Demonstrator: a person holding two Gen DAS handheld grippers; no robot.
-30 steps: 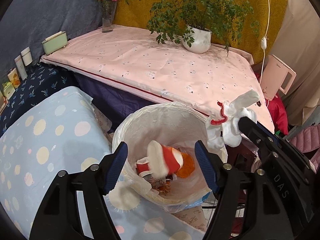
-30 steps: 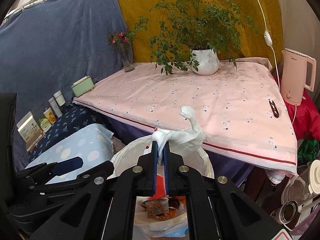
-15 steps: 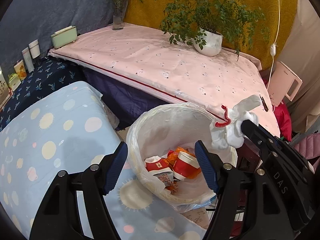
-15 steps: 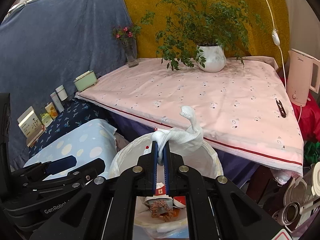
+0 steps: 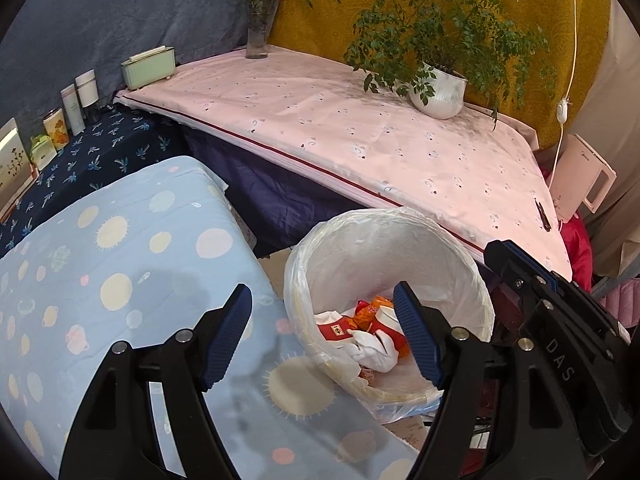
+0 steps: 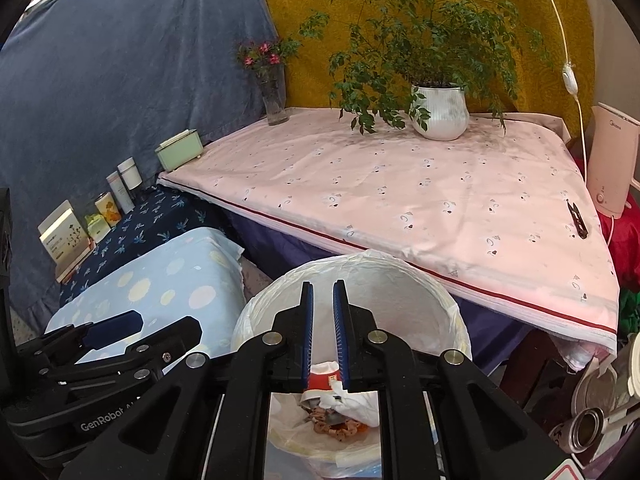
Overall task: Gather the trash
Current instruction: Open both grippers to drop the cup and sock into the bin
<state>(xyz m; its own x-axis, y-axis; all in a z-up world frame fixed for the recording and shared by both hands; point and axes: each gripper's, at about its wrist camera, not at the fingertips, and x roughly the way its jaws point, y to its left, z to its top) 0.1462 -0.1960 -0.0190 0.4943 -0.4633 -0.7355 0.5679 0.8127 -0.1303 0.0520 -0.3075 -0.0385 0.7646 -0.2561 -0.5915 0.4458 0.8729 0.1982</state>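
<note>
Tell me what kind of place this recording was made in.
Probably a lived-in room at home, not a lab: a cloth-covered table with a potted plant and flower vase, a pink kettle beside it, and a lined bin holding wrappers.

The left tool (image 5: 324,336) hangs with jaws wide and opening, empty, over the lined trash bin (image 5: 472,280) holding a white cloth (image 5: 374,350) and red wrappers (image 5: 336,330), beside the pink-covered table (image 5: 360,136).

One lined bin (image 6: 448,312), one potted plant (image 6: 440,114), one flower vase (image 6: 276,100), one kettle (image 6: 614,168), two grippers (image 6: 322,320) (image 5: 324,332).
</note>
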